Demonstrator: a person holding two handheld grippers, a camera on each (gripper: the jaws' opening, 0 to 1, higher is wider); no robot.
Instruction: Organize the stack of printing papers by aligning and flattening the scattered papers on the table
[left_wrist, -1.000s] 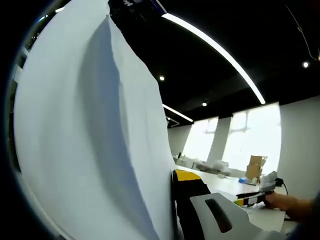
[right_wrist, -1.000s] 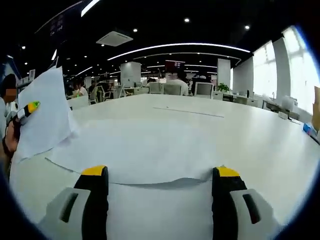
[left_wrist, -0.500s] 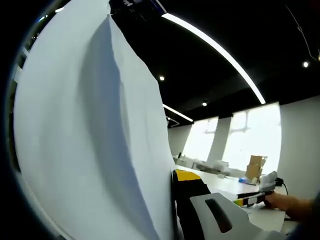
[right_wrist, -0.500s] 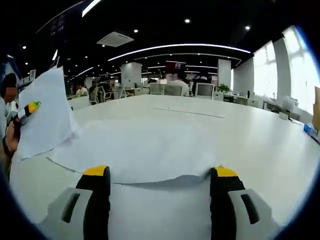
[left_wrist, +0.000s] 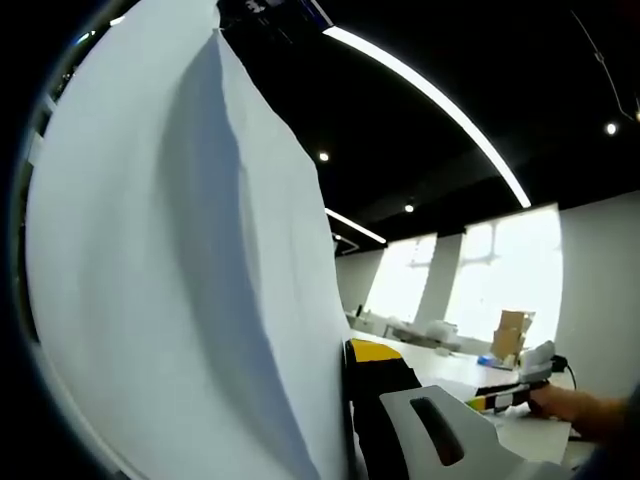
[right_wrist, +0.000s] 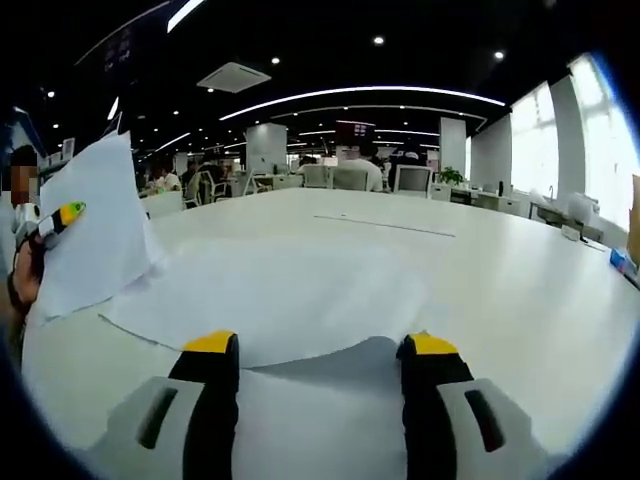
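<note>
Left gripper (right_wrist: 62, 214) at nine o'clock clamps raised sheet (left_wrist: 180, 280) — right gripper (right_wrist: 322, 350), jaws wide, straddles flat sheet (right_wrist: 280, 300) — I'd square edges first.

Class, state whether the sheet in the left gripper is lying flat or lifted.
Lifted: the sheet stands up off the table, held by the left gripper.

sheets of paper: two counted in the right gripper view, one lifted sheet (right_wrist: 95, 225) at the left and one flat sheet (right_wrist: 270, 300) lying on the table (right_wrist: 520, 290). tables in use: one. grippers: two, the right gripper (right_wrist: 318, 352) and the left gripper (right_wrist: 60, 215). cardboard boxes: one (left_wrist: 511, 335), in the left gripper view. office chairs at the far edge: number cannot be told.
</note>
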